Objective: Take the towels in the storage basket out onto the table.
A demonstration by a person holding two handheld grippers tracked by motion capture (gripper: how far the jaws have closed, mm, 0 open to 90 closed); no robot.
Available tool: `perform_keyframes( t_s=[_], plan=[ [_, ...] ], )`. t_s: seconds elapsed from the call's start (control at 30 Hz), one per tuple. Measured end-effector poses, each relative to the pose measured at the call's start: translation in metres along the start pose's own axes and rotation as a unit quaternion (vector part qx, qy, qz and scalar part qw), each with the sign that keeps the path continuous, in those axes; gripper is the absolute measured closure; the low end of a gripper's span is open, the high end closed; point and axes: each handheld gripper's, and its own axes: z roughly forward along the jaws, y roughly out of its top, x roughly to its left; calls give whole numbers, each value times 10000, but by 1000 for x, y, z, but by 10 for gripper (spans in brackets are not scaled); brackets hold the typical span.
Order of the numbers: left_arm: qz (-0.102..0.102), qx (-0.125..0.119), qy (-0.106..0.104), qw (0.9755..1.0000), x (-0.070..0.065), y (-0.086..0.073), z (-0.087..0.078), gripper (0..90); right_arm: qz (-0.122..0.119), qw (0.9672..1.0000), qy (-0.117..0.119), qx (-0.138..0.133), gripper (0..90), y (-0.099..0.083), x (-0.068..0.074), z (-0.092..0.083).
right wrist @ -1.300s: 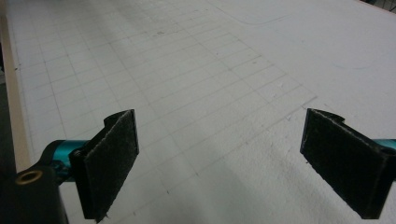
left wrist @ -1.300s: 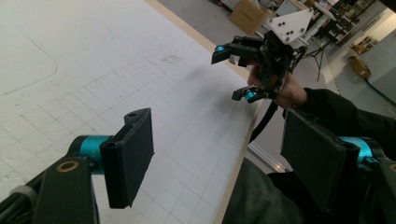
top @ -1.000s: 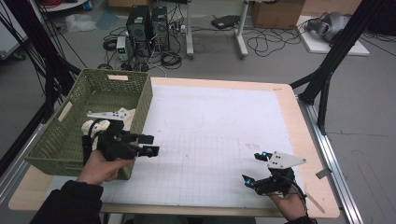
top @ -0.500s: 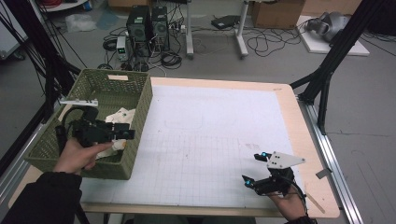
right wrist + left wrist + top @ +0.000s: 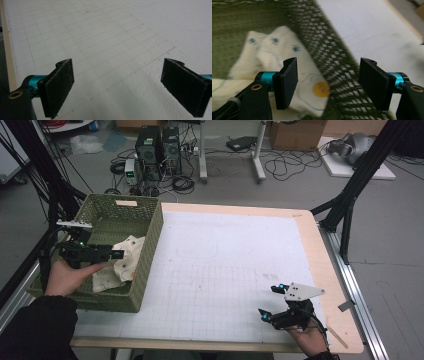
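Nearest to us, the right claw (image 5: pixel 272 302) rests low over the gridded white table (image 5: pixel 225 270) at its near right, jaws spread wide with nothing between them. Farther left, our left claw (image 5: pixel 116 254) hangs inside the green woven basket (image 5: pixel 150 245), above the cream printed cloth (image 5: pixel 122 265) lying on the basket floor against its right wall. Its jaws have just been closing but stand well apart; we see them gripping nothing, the cloth lying beneath them.

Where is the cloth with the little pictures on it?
The cream cloth lies inside the green basket at the table's left in the high view, against its right wall, just ahead of the left gripper.
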Motion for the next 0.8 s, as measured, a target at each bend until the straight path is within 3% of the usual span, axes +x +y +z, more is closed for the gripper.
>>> perform_keyframes(
  t_s=[0.03, 0.07, 0.1, 0.17, 0.37, 0.4, 0.43, 0.53, 0.57, 0.6, 0.67, 0.77, 0.8],
  plan=[
    [86, 122, 264, 9995, 6, 2, 2, 326, -1, 10000, 2, 6, 105, 0, 0, 0],
    [86, 122, 264, 9995, 6, 2, 2, 331, -8, 10000, 4, 8, 106, 0, 0, 0],
    [73, 199, 546, 9983, 11, 3, 7, 332, -7, 10000, 8, 6, 105, 0, 0, 0],
    [85, 349, 712, 9968, 16, 4, 12, 329, -14, 10000, 9, 7, 105, 0, 0, 0],
    [78, 677, 903, 9936, 23, 4, 28, 317, -5, 10000, 25, 5, 105, 0, 0, 0],
    [100, 811, 1126, 9903, 25, 3, 35, 318, -6, 10000, 28, 9, 105, 0, 0, 0],
    [100, 811, 1126, 9903, 25, 3, 35, 317, -9, 10000, 30, 4, 105, 0, 0, 0],
    [60, 1111, 1294, 9853, 30, 1, 42, 303, -15, 10000, 37, -2, 105, 0, 0, 1],
    [29, 1323, 1261, 9831, 32, 0, 46, 304, -13, 10000, 43, 3, 105, 0, 0, 1],
    [29, 1323, 1261, 9831, 32, 0, 46, 308, -25, 10000, 51, 8, 105, 0, 0, 1],
    [-7, 1578, 1241, 9796, 33, -3, 52, 320, -27, 10000, 68, 16, 106, 1, 0, 2],
    [-14, 1747, 1242, 9768, 35, -5, 57, 335, -49, 9999, 88, 23, 105, 2, 1, 3],
    [-32, 1939, 1326, 9720, 36, -8, 62, 348, -53, 9999, 97, 23, 105, 2, 2, 3]
  ],
)
